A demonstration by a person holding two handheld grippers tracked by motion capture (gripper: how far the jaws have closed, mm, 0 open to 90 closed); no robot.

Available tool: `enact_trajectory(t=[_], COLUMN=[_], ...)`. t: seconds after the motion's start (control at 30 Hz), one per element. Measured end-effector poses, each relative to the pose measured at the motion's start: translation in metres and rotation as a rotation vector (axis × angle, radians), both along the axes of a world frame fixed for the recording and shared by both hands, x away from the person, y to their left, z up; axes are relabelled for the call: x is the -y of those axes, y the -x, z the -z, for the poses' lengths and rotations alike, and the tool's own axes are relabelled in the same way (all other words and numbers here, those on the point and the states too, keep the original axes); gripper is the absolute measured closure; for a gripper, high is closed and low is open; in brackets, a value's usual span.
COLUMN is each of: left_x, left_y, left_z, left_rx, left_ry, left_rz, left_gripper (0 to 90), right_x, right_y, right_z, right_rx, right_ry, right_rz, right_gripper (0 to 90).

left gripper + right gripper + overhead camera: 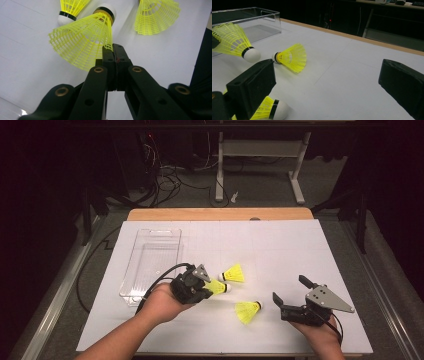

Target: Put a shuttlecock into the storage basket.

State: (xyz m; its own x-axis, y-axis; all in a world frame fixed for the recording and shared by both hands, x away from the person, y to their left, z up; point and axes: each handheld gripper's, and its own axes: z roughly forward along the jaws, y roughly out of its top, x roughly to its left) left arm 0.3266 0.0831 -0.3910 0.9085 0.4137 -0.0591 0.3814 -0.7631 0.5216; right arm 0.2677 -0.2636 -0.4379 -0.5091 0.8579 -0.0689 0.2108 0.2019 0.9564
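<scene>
Clearly the left claw (115, 53) pinches only the rim of the shuttlecock (82, 40)'s flimsy skirt, so it could slip out before reaching the clear tray (150, 265) beyond, while the right claw (295, 295) stands spread.

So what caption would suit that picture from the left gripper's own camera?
The left gripper pinches the mesh rim of a yellow shuttlecock, two more shuttlecocks lying beyond.

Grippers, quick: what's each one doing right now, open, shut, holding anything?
Left gripper: shut, pinching the skirt rim of a yellow plastic mesh shuttlecock with a white cork tip.
Right gripper: open, jaws wide apart, holding nothing.
</scene>
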Motion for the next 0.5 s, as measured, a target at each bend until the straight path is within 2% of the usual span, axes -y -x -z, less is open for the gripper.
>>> enact_trajectory(t=[0.2, 0.5], left_x=[-0.007, -0.020], left_y=[0.002, 0.007], left_z=[-0.004, -0.013], left_rx=[-0.005, 0.013], left_ry=[-0.003, -0.002], left_rz=[0.000, 0.001], left_gripper=[89.7, 89.8], right_x=[0.000, -0.001], right_y=[0.000, 0.001], right_z=[0.000, 0.000], right_rx=[-0.001, 0.000], right_ry=[0.002, 0.000], right_rz=[-0.002, -0.001], right_gripper=[1.5, 1.5])
